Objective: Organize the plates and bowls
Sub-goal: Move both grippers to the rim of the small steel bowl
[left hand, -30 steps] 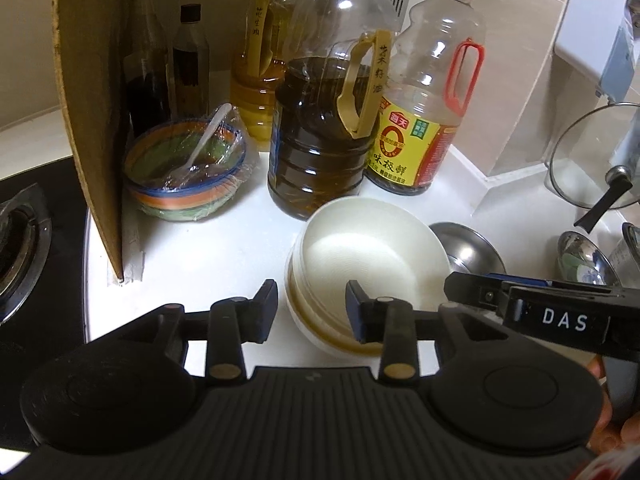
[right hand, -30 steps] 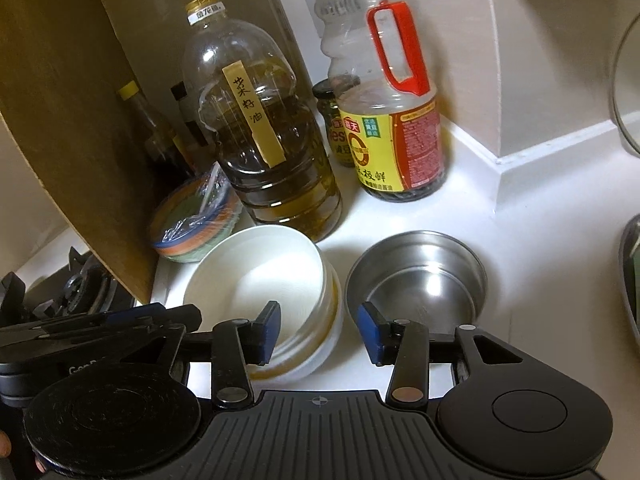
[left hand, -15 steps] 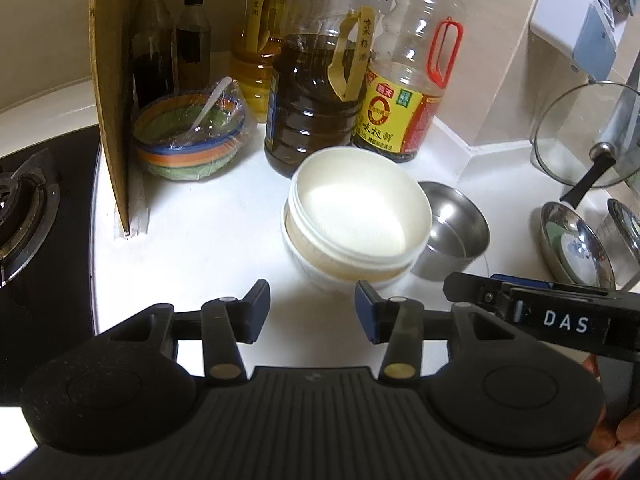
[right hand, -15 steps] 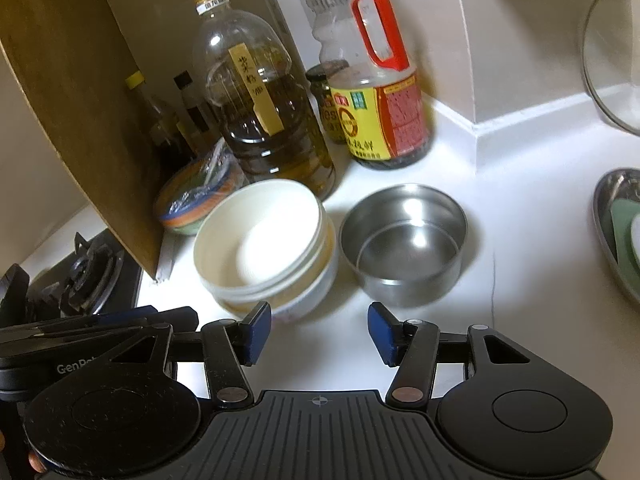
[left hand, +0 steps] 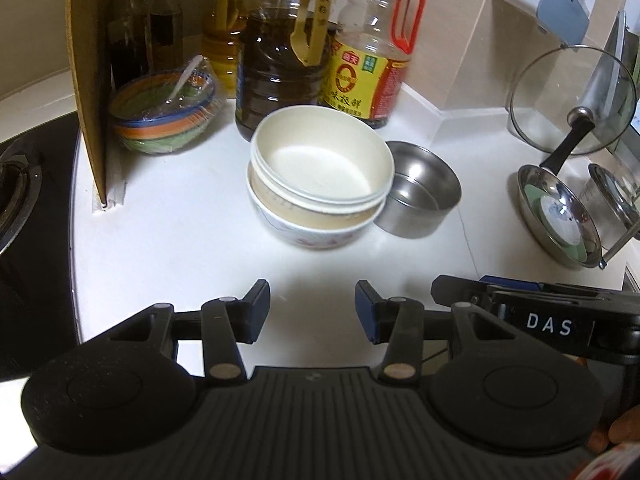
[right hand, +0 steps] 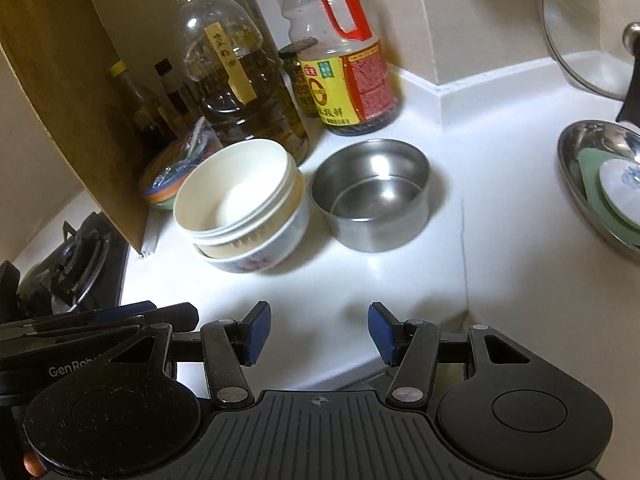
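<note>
1. Both grippers are sitting farther back from the bowls than in the frames a second ago; the stacked bowls are now lying well ahead of the fingertips rather than between them.
2. Left black two-finger gripper [left hand: 311,307] is hovering over bare white countertop [left hand: 168,248], jaws spread apart, grasping nothing.
3. Right black two-finger gripper [right hand: 318,334] is hovering near the counter's front edge, jaws likewise spread, gripping nothing; its body is showing at the right of the left wrist view.
4. Cream plastic bowl [left hand: 322,160] is sitting nested, slightly tilted, inside a white ceramic bowl with a red floral pattern [left hand: 316,236]; the pair is standing on the countertop ahead of both grippers.
5. Round stainless-steel bowl [right hand: 370,194] is standing upright just beside the stack, on its right; touching or apart, cannot tell.
6. Behind the stack, a large clear jug of dark oil with a tan handle [left hand: 280,64] and a soy-sauce bottle with red handle and yellow label [left hand: 370,56] are standing against the wall.
7. Striped multicoloured bowl covered in plastic wrap [left hand: 166,114] is sitting to the left, beside an upright cardboard panel [left hand: 90,80].
8. Gas hob [right hand: 72,256] is lying beyond the panel.
9. Far right: a shallow steel dish holding small plates [right hand: 576,168] is resting beneath a leaning glass pot lid [left hand: 572,96].
</note>
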Available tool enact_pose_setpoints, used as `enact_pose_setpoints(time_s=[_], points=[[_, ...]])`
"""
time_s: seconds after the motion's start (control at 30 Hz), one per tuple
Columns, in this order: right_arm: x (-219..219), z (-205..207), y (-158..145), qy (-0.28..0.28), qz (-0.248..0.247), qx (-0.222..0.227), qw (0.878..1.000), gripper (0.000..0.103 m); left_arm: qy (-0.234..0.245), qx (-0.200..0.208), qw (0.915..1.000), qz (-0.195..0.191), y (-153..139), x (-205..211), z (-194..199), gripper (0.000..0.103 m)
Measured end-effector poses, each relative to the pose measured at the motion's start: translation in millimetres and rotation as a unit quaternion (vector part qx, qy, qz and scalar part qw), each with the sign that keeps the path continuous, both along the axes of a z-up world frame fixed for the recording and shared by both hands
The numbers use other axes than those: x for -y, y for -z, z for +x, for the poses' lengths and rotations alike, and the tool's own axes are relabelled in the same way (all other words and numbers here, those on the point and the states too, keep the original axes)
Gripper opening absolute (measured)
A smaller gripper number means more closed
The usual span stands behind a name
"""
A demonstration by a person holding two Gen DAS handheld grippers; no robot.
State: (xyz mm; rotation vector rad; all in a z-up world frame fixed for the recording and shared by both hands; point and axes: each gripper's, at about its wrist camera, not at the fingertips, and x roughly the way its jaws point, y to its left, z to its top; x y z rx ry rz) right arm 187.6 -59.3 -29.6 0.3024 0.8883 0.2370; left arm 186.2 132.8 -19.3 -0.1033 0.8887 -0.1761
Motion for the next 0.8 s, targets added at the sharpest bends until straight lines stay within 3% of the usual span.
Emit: enact_pose_setpoints(time_s=[0.8], points=[[75,17,14,-0.008,-0.023,-0.009,1.000,0.054,-0.044,-0.013,0.9985,-0.029,11,74,13,0.045]])
